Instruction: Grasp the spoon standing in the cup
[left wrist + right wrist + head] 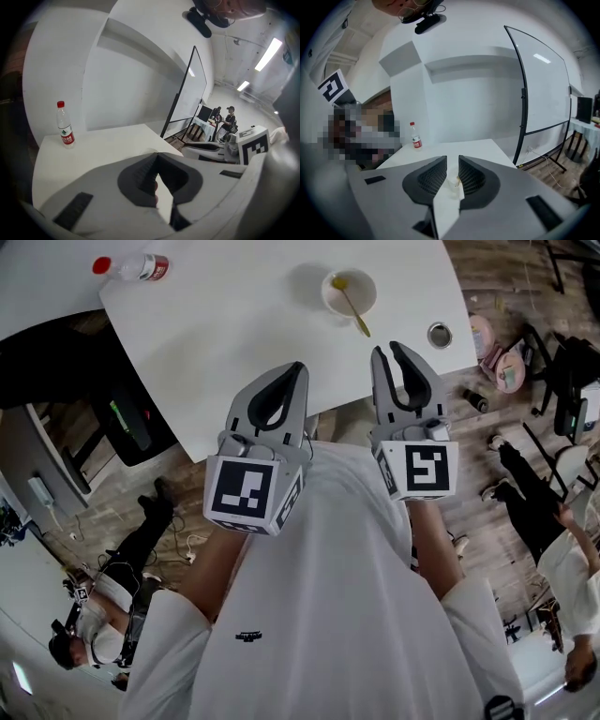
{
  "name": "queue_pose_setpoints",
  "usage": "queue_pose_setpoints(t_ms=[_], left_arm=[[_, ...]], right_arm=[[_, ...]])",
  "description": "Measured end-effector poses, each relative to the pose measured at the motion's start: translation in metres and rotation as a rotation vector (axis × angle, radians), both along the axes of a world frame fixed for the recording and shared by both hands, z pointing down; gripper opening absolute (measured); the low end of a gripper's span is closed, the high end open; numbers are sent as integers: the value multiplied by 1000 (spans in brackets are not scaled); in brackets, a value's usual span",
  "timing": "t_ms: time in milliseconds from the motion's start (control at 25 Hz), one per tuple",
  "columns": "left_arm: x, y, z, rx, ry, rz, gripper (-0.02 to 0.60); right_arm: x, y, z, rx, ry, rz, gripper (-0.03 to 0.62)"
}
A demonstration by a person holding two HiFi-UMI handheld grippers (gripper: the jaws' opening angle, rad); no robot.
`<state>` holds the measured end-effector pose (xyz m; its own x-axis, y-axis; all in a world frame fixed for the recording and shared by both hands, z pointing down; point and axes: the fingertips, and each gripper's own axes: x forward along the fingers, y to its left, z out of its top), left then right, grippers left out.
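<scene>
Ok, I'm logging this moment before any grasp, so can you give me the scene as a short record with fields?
surface: white table
target: yellow spoon leaning in the white cup, handle over the rim
other items: water bottle with red cap, far left; round grommet
left gripper: jaws together, empty
right gripper: jaws slightly apart, empty, aimed toward the cup, short of it
task state: spoon not yet grasped
</scene>
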<state>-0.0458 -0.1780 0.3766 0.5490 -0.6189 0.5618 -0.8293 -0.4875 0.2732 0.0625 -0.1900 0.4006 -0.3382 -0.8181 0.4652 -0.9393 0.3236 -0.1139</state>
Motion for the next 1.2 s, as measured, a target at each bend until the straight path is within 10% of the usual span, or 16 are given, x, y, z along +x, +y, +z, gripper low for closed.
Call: queue_pose_setpoints(t_ms=[1200], left_arm=[[-13,-7,89,-135,-17,-27,-3]], right_arm=[[-11,-36,122,-123,94,30,41]])
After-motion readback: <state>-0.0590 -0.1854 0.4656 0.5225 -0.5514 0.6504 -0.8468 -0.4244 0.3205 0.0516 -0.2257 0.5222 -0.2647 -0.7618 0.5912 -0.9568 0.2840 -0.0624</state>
